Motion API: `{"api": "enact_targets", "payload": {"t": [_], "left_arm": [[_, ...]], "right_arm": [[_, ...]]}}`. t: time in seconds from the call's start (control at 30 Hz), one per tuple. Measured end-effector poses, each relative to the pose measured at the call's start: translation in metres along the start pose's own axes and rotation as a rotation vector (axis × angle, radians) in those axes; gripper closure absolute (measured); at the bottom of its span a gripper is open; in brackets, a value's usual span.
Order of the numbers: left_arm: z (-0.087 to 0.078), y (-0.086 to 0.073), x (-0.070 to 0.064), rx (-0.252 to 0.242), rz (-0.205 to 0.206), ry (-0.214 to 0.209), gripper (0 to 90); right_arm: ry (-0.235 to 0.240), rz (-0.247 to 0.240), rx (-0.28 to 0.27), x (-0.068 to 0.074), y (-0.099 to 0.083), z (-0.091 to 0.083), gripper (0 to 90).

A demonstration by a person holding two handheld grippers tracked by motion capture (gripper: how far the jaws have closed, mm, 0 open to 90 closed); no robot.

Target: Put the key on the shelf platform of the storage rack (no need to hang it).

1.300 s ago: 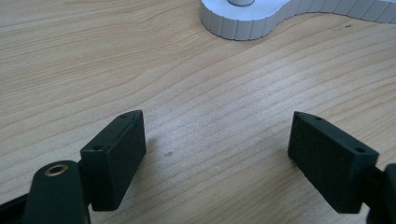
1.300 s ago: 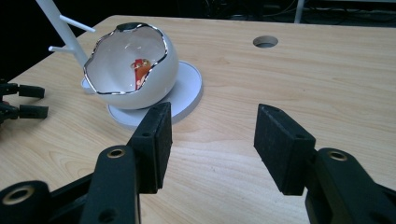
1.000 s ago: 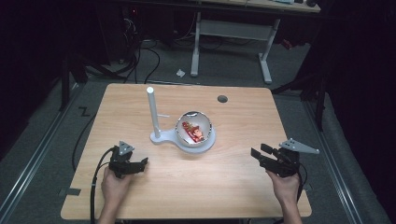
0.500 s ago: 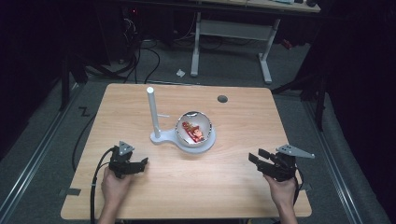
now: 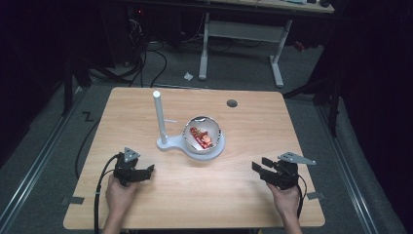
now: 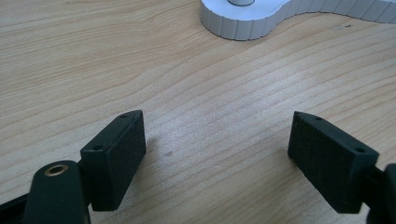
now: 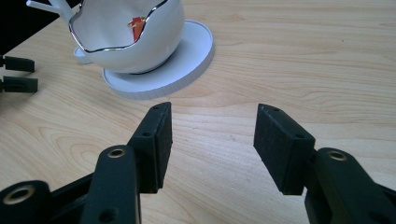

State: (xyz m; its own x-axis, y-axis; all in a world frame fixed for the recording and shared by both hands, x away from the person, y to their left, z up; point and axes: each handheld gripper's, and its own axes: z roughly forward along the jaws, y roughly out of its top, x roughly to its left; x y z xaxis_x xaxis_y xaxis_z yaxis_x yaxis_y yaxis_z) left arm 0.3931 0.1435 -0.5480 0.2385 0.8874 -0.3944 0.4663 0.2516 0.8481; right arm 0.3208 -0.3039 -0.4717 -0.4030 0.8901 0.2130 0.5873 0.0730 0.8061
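A white bowl (image 5: 203, 136) with a silver wavy rim sits on a white stand at the table's middle; red pieces (image 5: 200, 137) lie inside it. The stand's base (image 6: 261, 18) carries an upright white post (image 5: 159, 116). My left gripper (image 5: 146, 171) rests low at the front left, jaws wide open over bare wood (image 6: 215, 135). My right gripper (image 5: 259, 165) is at the front right, open, pointing toward the bowl (image 7: 128, 32) with nothing between its pads (image 7: 212, 140).
The wooden table (image 5: 253, 122) has a dark round grommet hole (image 5: 232, 103) near its back edge. A cable (image 5: 100, 190) trails from the left gripper off the front. Behind the table stands a desk frame (image 5: 243, 34) on a dark floor with cables.
My right gripper has slid a little to the left and toward the front edge. The left gripper has stayed put.
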Motion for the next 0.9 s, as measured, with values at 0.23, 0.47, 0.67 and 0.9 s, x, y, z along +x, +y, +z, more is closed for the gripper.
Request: {"api": "enact_targets", "payload": {"t": [0.23, 0.47, 0.67, 0.9], "left_arm": [[0.000, 0.000, 0.000, 0.000, 0.000, 0.000, 19.5], [0.000, 0.000, 0.000, 0.001, 0.000, 0.000, 19.5], [0.000, 0.000, 0.000, 0.000, 0.000, 0.000, 19.5], [0.000, 0.000, 0.000, 0.000, -0.001, 0.000, 19.5]], "right_arm": [[-0.003, -0.010, 0.024, 0.004, -0.003, 0.016, 47.5], [-0.007, -0.006, 0.044, 0.004, -0.009, 0.030, 47.6], [-0.019, -0.009, 0.055, 0.002, -0.013, 0.039, 47.3], [-0.054, -0.032, 0.088, 0.003, -0.021, 0.054, 45.3]]}}
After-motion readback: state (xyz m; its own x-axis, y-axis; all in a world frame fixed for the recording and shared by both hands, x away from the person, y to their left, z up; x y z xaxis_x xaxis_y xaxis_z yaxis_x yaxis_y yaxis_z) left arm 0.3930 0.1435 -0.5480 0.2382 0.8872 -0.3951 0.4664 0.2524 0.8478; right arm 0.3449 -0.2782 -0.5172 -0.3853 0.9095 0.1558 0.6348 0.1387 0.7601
